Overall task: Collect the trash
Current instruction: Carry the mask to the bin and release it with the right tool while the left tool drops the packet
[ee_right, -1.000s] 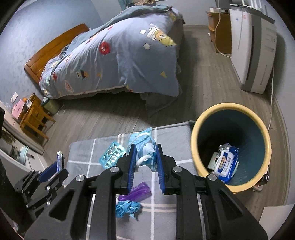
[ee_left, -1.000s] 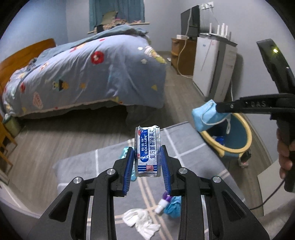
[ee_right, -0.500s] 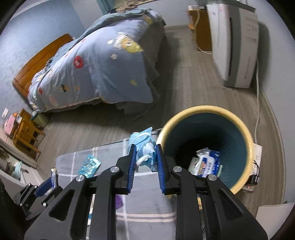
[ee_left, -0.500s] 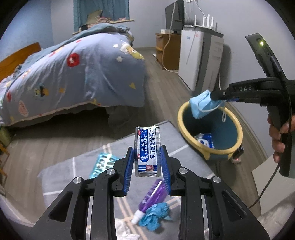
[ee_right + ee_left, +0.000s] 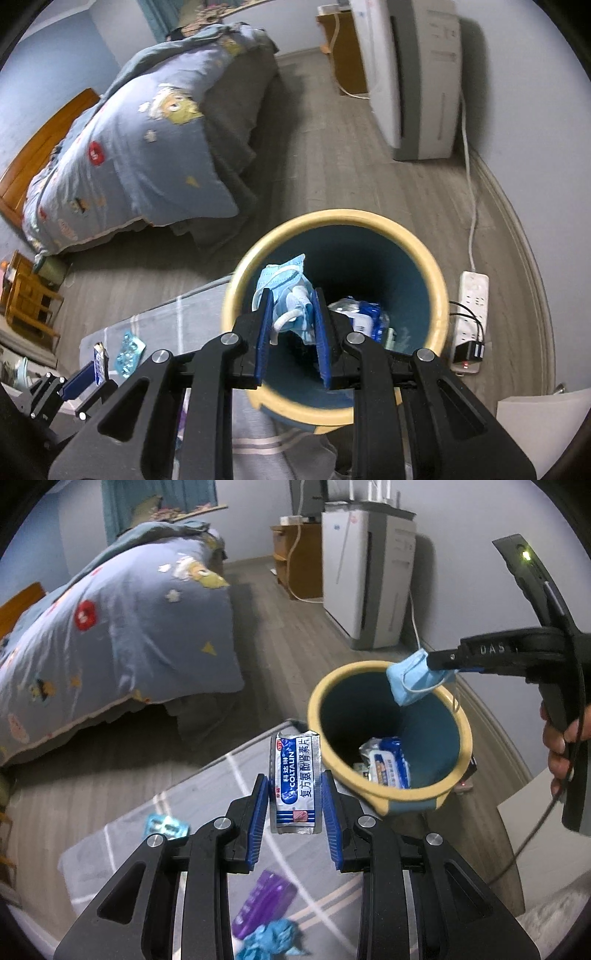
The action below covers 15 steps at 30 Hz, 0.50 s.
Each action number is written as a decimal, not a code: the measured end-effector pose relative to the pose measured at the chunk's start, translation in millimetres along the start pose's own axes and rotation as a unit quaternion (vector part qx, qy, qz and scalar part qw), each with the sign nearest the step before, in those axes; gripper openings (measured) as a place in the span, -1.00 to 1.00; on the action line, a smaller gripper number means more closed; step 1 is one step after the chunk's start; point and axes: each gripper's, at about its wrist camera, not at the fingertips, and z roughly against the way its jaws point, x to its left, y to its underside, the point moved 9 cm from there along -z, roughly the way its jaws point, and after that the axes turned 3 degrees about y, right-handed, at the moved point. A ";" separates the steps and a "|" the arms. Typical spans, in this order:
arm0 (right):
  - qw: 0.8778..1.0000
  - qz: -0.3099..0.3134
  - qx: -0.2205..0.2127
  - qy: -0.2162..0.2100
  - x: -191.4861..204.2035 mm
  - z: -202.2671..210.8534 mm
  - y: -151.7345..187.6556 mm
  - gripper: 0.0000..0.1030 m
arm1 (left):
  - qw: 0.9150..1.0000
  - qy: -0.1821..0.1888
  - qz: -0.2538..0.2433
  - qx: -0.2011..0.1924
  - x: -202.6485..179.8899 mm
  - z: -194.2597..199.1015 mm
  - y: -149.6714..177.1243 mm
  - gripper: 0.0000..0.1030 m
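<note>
My left gripper is shut on a blue-and-white medicine sachet, held upright above the grey rug just left of the bin. My right gripper is shut on a crumpled blue face mask and holds it over the open mouth of the bin. In the left wrist view the mask hangs over the bin's far rim. The bin is yellow-rimmed, teal inside, and holds a wet-wipes pack. On the rug lie a blister pack, a purple tube and a crumpled blue glove.
A grey checked rug lies on the wood floor with the bin at its right end. A bed with a blue quilt stands to the left. A white air purifier and a power strip are by the right wall.
My right gripper has carried the mask from beside the bin to over its mouth. My left gripper has moved right toward the bin with the sachet still in it.
</note>
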 end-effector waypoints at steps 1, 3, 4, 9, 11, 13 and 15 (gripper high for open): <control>1.000 -0.003 0.002 0.004 -5.1 -1.7 0.2 -0.59 | 1.000 0.005 -0.001 0.003 -3.9 -4.5 -4.7 -0.41; 1.000 -0.002 0.002 0.021 -14.8 -4.6 0.2 -0.59 | 1.000 0.013 -0.001 0.006 -10.2 -10.8 -12.2 -0.41; 1.000 -0.002 0.003 0.025 -18.5 -6.3 0.2 -0.59 | 1.000 0.018 -0.001 0.008 -14.8 -14.7 -16.9 -0.41; 0.999 0.004 0.010 0.048 -32.9 -15.1 1.6 -0.59 | 0.999 0.028 -0.019 0.020 -34.2 -33.3 -30.0 -0.41; 0.998 0.010 0.012 0.059 -36.9 -18.1 2.0 -0.59 | 0.999 0.032 -0.029 0.026 -43.2 -41.4 -31.7 -0.41; 0.997 0.015 0.016 0.069 -42.3 -22.4 2.9 -0.59 | 0.998 0.035 -0.039 0.030 -52.4 -49.3 -32.3 -0.41; 0.997 0.018 0.018 0.078 -46.2 -25.1 4.0 -0.59 | 0.997 0.040 -0.047 0.037 -60.6 -57.9 -32.1 -0.41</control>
